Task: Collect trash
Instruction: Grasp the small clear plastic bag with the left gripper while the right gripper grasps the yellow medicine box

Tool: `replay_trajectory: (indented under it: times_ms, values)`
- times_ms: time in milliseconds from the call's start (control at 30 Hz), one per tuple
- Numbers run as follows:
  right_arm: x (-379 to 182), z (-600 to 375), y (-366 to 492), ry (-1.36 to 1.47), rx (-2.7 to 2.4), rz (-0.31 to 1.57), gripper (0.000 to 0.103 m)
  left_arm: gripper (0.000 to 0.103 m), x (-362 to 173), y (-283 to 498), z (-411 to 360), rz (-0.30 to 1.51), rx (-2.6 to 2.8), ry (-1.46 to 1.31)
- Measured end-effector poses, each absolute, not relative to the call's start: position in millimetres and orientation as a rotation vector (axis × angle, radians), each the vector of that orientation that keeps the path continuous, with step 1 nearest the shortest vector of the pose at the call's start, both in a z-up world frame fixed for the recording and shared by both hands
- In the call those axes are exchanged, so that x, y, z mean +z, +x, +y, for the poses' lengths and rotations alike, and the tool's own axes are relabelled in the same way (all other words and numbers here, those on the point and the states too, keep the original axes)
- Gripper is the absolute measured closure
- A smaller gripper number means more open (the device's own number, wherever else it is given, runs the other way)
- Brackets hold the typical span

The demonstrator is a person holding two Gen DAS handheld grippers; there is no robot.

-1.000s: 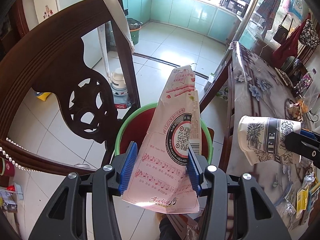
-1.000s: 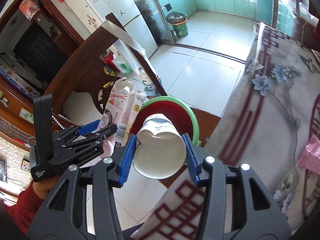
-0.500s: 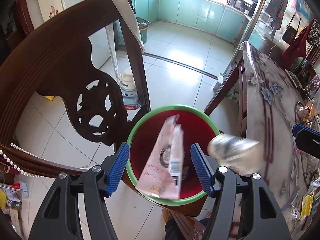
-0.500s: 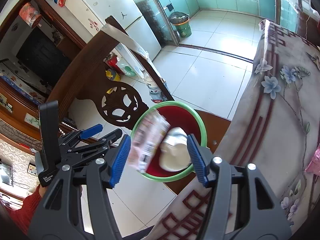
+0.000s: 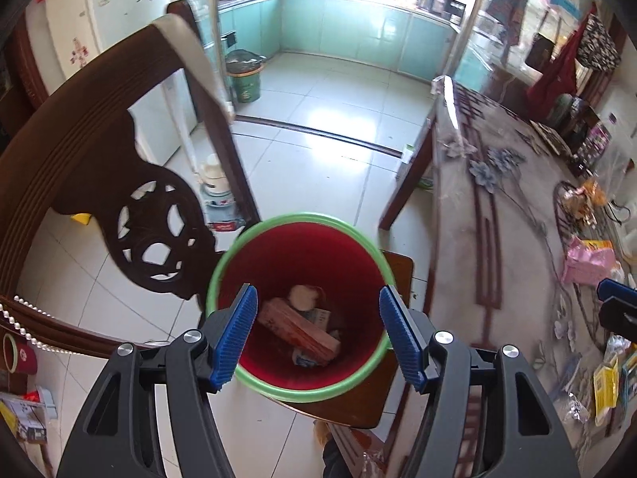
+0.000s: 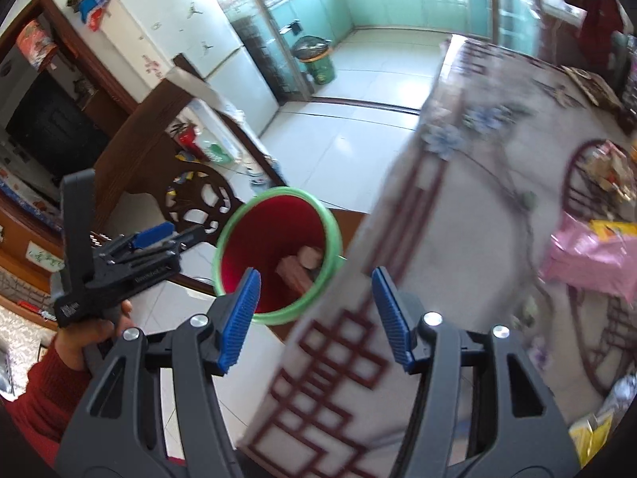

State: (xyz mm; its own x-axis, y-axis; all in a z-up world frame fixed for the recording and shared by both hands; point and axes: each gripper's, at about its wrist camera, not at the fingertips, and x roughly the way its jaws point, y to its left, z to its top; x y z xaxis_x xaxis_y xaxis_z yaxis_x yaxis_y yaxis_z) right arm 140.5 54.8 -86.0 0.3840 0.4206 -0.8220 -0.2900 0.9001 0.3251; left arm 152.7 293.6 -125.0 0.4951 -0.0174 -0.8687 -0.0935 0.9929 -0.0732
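Note:
A red bin with a green rim (image 5: 278,235) stands on a wooden chair seat beside the table; it also shows in the right wrist view (image 6: 336,239). A pink carton (image 5: 296,328) and a paper cup (image 5: 302,296) lie at its bottom. My left gripper (image 5: 316,332) is open and empty, right above the bin. My right gripper (image 6: 314,316) is open and empty, over the table's edge next to the bin. The left gripper also shows in the right wrist view (image 6: 153,245), held by a hand in a red sleeve.
A carved wooden chair back (image 5: 99,167) rises left of the bin. The table with a flowered cloth (image 5: 497,215) lies to the right, with a pink bag (image 5: 589,265), a wire basket (image 5: 577,203) and yellow wrappers (image 5: 605,388). Tiled floor and a green bin (image 5: 245,79) lie beyond.
Both grippers opened and let go: the pink carton and the paper cup fell into the red bin. The right gripper has swung toward the table.

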Motion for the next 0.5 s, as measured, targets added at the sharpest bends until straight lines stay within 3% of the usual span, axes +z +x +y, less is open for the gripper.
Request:
replay_trajectory:
  times_ms: [500]
  values:
    - [-107, -154, 76, 0.145, 0.171, 1.156, 0.046, 0.038, -114, 113, 119, 1.061, -0.264, 0.008]
